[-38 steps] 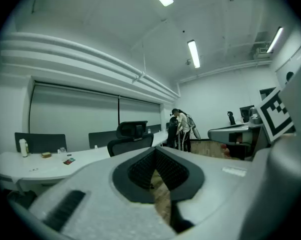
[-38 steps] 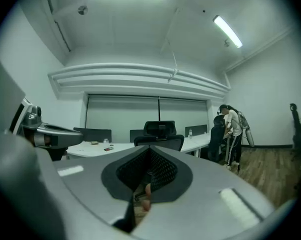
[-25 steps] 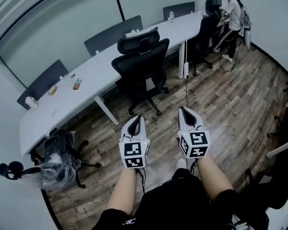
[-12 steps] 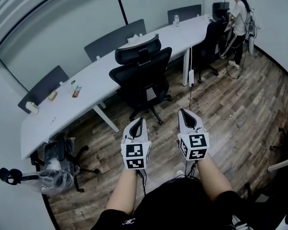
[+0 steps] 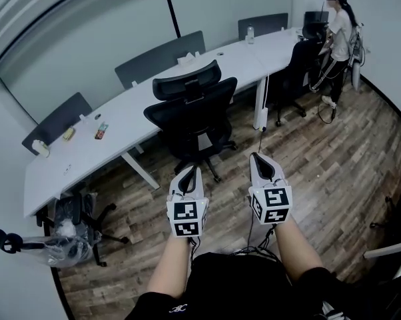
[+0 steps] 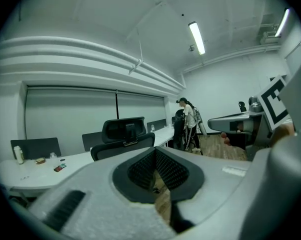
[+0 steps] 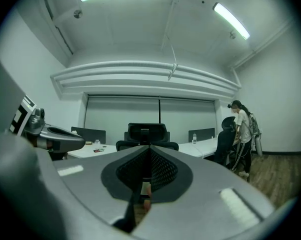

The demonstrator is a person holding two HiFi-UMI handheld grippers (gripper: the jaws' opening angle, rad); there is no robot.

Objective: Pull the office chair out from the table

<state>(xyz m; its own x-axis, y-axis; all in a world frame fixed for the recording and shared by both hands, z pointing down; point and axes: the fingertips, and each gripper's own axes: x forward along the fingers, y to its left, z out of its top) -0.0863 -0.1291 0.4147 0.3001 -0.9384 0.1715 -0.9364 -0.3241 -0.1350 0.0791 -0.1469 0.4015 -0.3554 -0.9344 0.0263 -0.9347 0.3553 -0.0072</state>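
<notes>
Looking down from the head view, the left gripper (image 5: 191, 172) and the right gripper (image 5: 258, 159) are held out side by side above the wood floor (image 5: 307, 159). Each claw is closed, with nothing between its jaws. The black office chair (image 5: 194, 112) stands ahead of them and well apart, its backrest turned toward the grippers. It sits close against the near edge of the long white table (image 5: 120, 129). Neither gripper touches it. A second chair (image 5: 77, 222) carrying a clear plastic bag stands at the table's left end, and a person (image 5: 339, 35) stands at the far right end.

Seen from the left gripper view, the left gripper (image 6: 155, 171) has its dark ribbed pads meeting in a thin line and grips nothing. The office chair (image 6: 123, 136), with its headrest and mesh back, rises just above the jaws to the left of centre, in front of the table (image 6: 35, 169).

From the right gripper view, the right gripper (image 7: 149, 171) is likewise closed on nothing. The office chair (image 7: 147, 134) stands straight ahead, centred over the jaws, and the person (image 7: 240, 131) stands off to the right.
</notes>
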